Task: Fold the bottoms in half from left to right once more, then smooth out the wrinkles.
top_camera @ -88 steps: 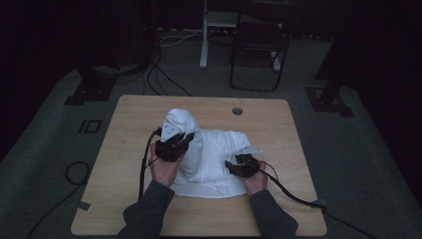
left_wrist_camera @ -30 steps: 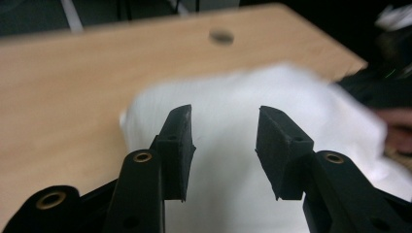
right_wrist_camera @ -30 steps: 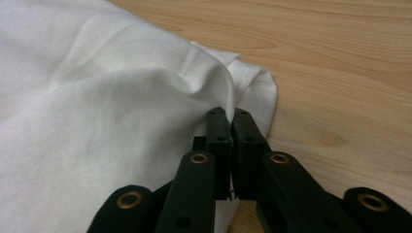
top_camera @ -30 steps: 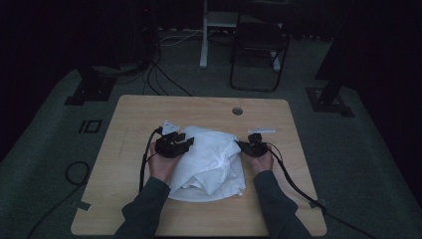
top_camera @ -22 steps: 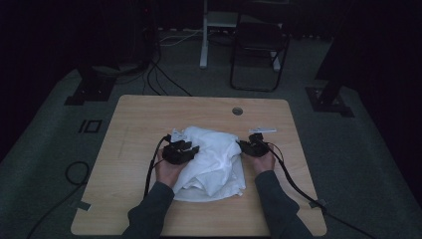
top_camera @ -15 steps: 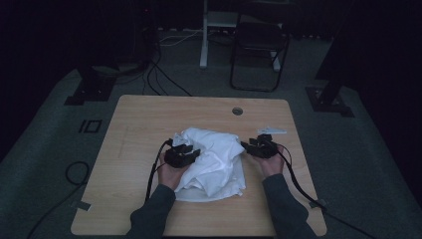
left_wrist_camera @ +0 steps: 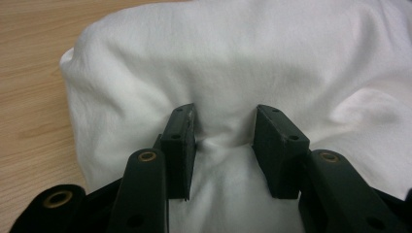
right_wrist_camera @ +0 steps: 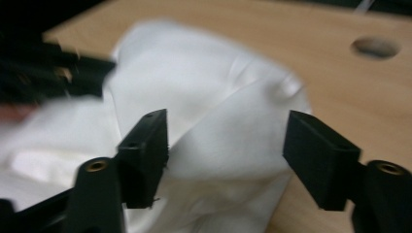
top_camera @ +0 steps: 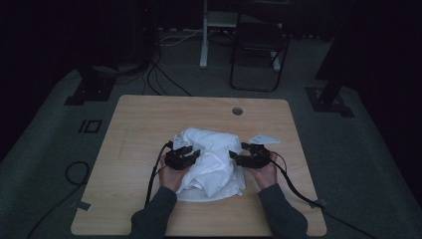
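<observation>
A crumpled white cloth (top_camera: 214, 162) lies heaped at the middle of the wooden table (top_camera: 149, 124). My left gripper (top_camera: 193, 151) sits on the cloth's left side. In the left gripper view its jaws (left_wrist_camera: 223, 131) pinch a raised fold of the cloth (left_wrist_camera: 223, 63) between them. My right gripper (top_camera: 235, 158) is at the cloth's right edge and points left. Its jaws (right_wrist_camera: 226, 141) have just been opening and stand wide, with nothing pressed between the pads. The cloth (right_wrist_camera: 214, 131) lies just beyond and below them.
A round hole (top_camera: 237, 111) is in the table's far side, and a small white scrap (top_camera: 263, 138) lies right of the cloth. Black cables (top_camera: 293, 186) trail from both grippers over the near edge. A chair (top_camera: 259, 45) and stands are on the floor behind.
The right gripper's jaws have opened and let go of the cloth, and that hand has shifted. The left hand has sunk with its fold, and the cloth now lies bunched lower on the table.
</observation>
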Demonstrator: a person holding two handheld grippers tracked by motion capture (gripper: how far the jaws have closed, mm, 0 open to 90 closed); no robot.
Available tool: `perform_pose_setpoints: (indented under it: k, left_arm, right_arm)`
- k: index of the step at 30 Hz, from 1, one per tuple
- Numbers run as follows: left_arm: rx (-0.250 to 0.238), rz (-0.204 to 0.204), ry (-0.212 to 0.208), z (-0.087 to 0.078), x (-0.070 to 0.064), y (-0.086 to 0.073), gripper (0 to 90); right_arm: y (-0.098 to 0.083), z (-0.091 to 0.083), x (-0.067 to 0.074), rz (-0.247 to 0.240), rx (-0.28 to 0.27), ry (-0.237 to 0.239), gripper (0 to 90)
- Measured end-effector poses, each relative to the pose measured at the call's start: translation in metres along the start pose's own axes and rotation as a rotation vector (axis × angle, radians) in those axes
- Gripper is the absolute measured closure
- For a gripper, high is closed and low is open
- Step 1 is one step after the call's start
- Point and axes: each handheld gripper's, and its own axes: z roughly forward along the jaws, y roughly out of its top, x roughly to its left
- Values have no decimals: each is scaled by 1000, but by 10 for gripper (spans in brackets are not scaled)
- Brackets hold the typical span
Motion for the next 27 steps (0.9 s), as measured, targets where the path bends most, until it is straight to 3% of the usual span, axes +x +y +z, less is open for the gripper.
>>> perform_pose_setpoints:
  k: [1,2,3,5,7,11,13,15,16,19,22,27]
  left_arm:
    - [1,2,1,0,0,0,599]
    - [1,3,2,0,0,0,599]
    - [3,5,1,0,0,0,599]
    - [3,0,-2,0,1,0,599]
    - [2,-1,-5,-1,1,0,599]
    - [-1,12,-2,0,0,0,598]
    - [-1,9,8,-1,-2,-1,597]
    - [-4,-1,7,-2,-1,-1,596]
    - [-7,-9,4,-2,0,-1,595]
    - [-8,-9,10,-2,-1,-1,594]
    - [-4,-9,15,-2,-2,-1,592]
    - [0,-9,16,-2,-2,0,592]
  right_arm:
    - [-2,6,1,-2,31,0,310]
    - [-5,11,1,-5,58,0,380]
    - [-7,14,0,-17,77,2,538]
    - [-8,16,-4,-30,102,-19,771]
    - [-7,11,-13,-10,92,-24,868]
    - [1,-6,-33,27,34,-55,861]
    - [3,-12,-40,44,18,-84,797]
    - [1,-15,-42,52,31,-186,716]
    - [-1,-17,-42,68,29,-210,655]
    - [-9,-26,-40,116,2,-139,518]
    - [-20,-30,-26,154,-3,-41,464]
    - [-43,-33,3,162,-5,40,405]
